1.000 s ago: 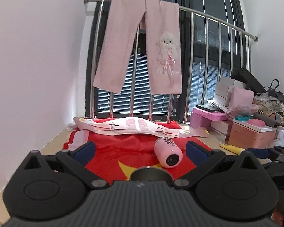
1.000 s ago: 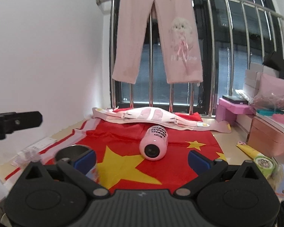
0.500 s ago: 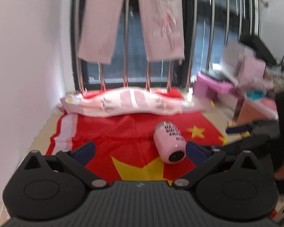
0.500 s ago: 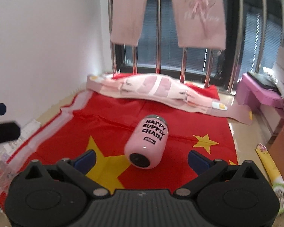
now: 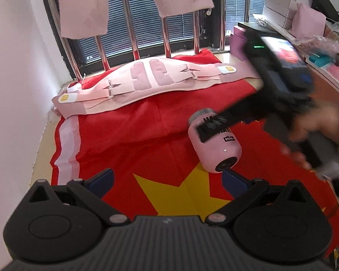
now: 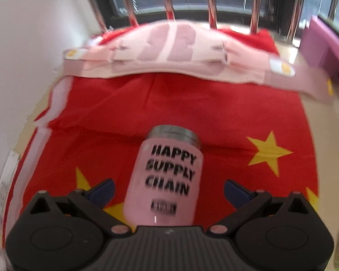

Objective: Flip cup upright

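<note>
The pink cup (image 6: 167, 178) lies on its side on the red flag (image 6: 226, 117) spread over the floor, its silver threaded mouth pointing toward the far railing (image 5: 133, 38) and its base toward the near side. The black lettering on its flank reads HAPPY SUPPLY CHAIN (the small label under it is too blurred to read).

The right gripper (image 6: 168, 188) hangs directly over the cup with its jaws spread wide. In the right wrist view the cup's body sits squarely in the gap, a blue-padded finger (image 6: 101, 190) on its left and the other on its right, both clear of the pink wall with red cloth visible between pad and cup. The cup's near end runs under the gripper's black body, so the base is hidden there.

From the left wrist view the same cup (image 5: 214, 144) lies right of centre, and one black finger of the right gripper (image 5: 214, 126) crosses its upper side; whether that finger touches it I cannot tell, as the picture is smeared there. The person's hand (image 5: 314, 131) grasps the gripper's handle at the right edge.

The left gripper (image 5: 167, 179) is held near and low, its jaws also spread, nothing between them but flag and a yellow star. Its right pad (image 5: 234, 179) sits just beside the cup's dark base.

Beyond the cup a pink padded belt (image 5: 147, 81) stretches across the far edge of the flag, below the railing.
</note>
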Demonstrator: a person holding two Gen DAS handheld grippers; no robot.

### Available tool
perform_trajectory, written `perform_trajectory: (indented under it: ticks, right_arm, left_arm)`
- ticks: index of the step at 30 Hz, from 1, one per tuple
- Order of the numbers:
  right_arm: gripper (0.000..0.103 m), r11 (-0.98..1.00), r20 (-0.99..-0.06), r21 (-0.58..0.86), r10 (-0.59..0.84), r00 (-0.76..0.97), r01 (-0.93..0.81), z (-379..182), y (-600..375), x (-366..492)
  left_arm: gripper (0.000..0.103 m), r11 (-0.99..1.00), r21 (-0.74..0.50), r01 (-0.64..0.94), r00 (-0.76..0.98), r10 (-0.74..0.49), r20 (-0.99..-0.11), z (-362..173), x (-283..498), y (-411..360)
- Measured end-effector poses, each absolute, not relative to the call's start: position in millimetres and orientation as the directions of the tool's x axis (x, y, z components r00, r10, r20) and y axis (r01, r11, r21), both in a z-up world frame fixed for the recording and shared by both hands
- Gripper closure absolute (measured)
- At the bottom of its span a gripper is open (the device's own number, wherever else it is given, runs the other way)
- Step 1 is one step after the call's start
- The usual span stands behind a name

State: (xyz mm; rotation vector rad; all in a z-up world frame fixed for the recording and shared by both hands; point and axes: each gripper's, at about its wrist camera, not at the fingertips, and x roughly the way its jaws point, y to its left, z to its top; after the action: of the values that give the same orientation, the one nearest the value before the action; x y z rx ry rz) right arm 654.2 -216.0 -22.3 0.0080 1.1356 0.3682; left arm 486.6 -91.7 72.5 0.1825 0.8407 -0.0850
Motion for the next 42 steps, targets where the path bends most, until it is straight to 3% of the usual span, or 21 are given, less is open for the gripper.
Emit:
perform_trajectory:
  ticks: [2,4,6,14,21,30,42]
  right_arm:
    - [0.003,0.947,-0.908,0.195,0.273,0.319,-0.256,-40,-206,672]
    - [0.014,0.951,-0.928,0.198,0.260,0.269,-0.237,-59,-198,681]
    - [0.017,0.949,-0.938,0.205,0.261,0.228,-0.241,-77,-191,683]
    - [0.018,0.873,-0.899,0.094,0.281,0.335,-0.478,-38,-200,610]
    - [0.018,0.805,-0.905,0.067,0.298,0.303,-0.590,-4,-235,507]
    - [0.018,0.797,-0.937,0.145,0.301,0.178,-0.586,-28,-253,424]
    - [0.015,0.834,-0.949,0.140,0.266,0.168,-0.534,-41,-249,433]
  left_arm:
    - [0.000,0.982,0.116,0.148,0.658,-0.010,-0.753,71,486,-92]
    - [0.000,0.984,0.103,0.143,0.653,-0.016,-0.757,70,483,-90]
    - [0.000,0.987,0.097,0.131,0.656,-0.013,-0.755,72,479,-87]
    - [0.000,0.994,0.069,0.083,0.682,-0.006,-0.731,92,442,-80]
    - [0.000,0.994,0.053,0.093,0.688,-0.026,-0.725,96,388,-95]
    - [0.000,0.995,0.048,0.090,0.671,-0.025,-0.741,77,320,-112]
    - [0.000,0.997,0.049,0.051,0.654,0.004,-0.756,58,277,-110]
